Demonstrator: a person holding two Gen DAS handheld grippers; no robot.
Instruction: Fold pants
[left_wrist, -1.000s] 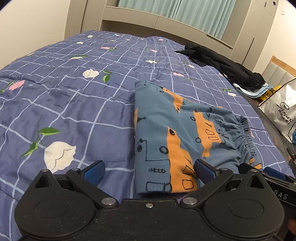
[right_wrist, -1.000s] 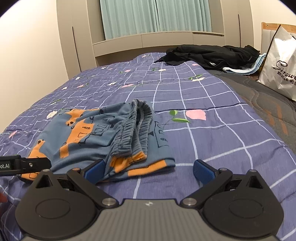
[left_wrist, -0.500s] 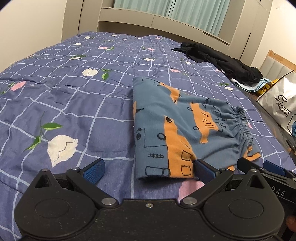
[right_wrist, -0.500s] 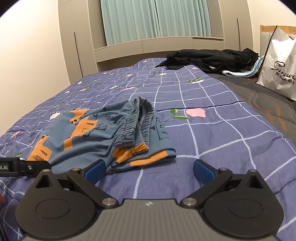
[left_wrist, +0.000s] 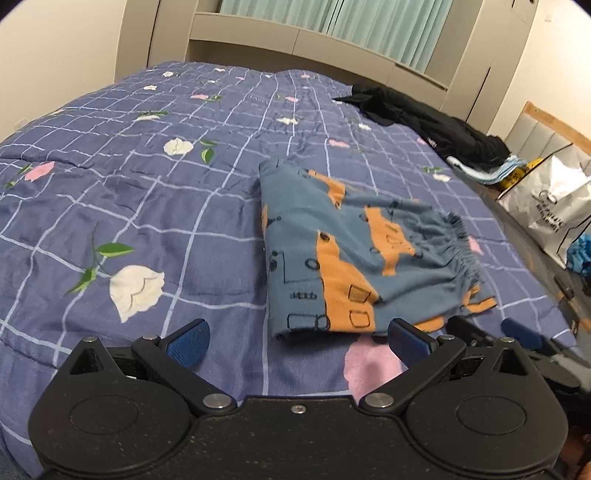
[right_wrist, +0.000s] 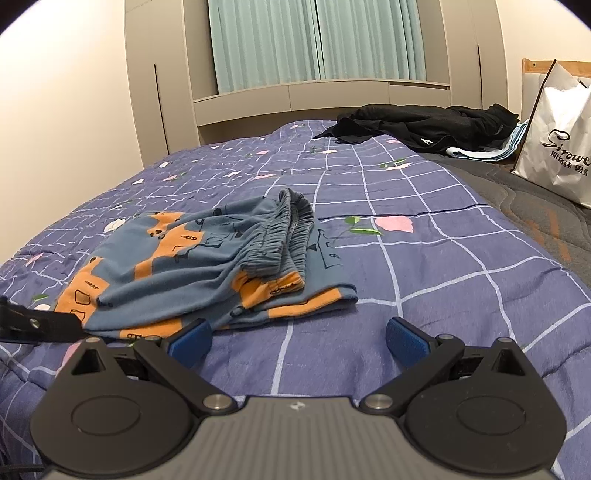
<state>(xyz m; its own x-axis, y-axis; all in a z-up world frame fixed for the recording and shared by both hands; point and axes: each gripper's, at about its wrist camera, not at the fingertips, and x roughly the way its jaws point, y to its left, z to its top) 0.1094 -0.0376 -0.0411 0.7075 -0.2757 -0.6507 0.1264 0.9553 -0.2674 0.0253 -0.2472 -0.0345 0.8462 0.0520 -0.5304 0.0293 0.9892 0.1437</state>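
The left gripper (left_wrist: 297, 338) is spread wide and holds nothing, just before the quilt (left_wrist: 147, 206). The folded pants (left_wrist: 354, 254) lie flat on the quilt, a little ahead of both grippers. The right gripper (right_wrist: 298, 339) is also spread wide and holds nothing.
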